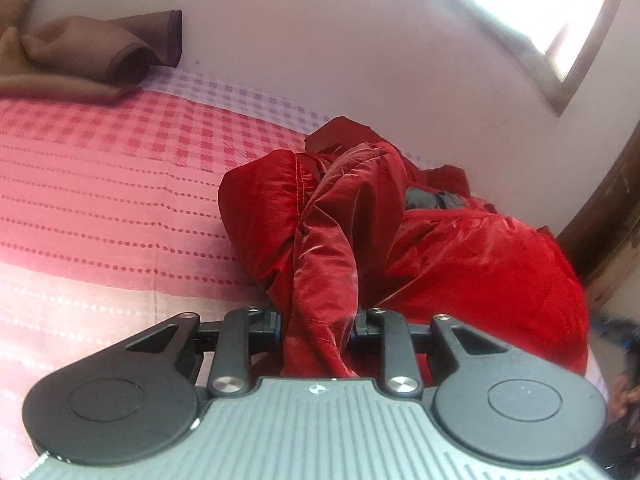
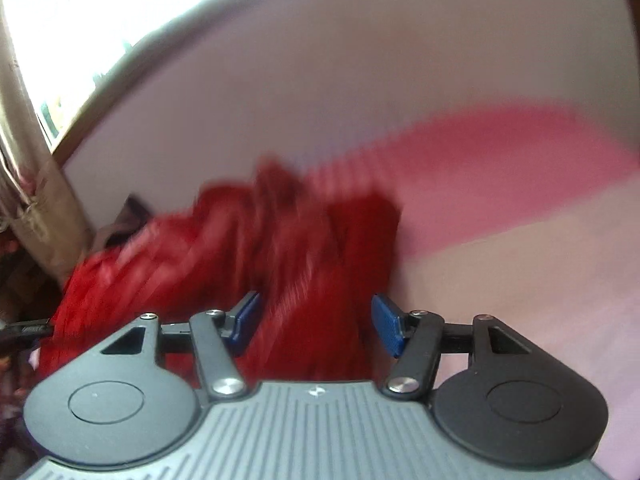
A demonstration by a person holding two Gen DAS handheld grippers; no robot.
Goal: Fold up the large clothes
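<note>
A shiny red garment (image 1: 420,240) lies crumpled on the pink checked bed cover (image 1: 100,184), with a bit of dark lining showing in its folds. My left gripper (image 1: 318,326) is shut on a bunched fold of the red garment, which fills the gap between its fingers. In the right wrist view the picture is blurred by motion. My right gripper (image 2: 316,326) is open, its blue pads (image 2: 386,322) spread wide, just in front of the red garment (image 2: 240,248); cloth shows between the pads but they are not closed on it.
A brown blanket (image 1: 80,52) lies bunched at the far left of the bed against the white wall (image 1: 340,40). A window (image 1: 560,20) is at the upper right. A beige curtain (image 2: 36,184) hangs at the left in the right wrist view. A dark wooden frame (image 1: 608,216) stands right of the garment.
</note>
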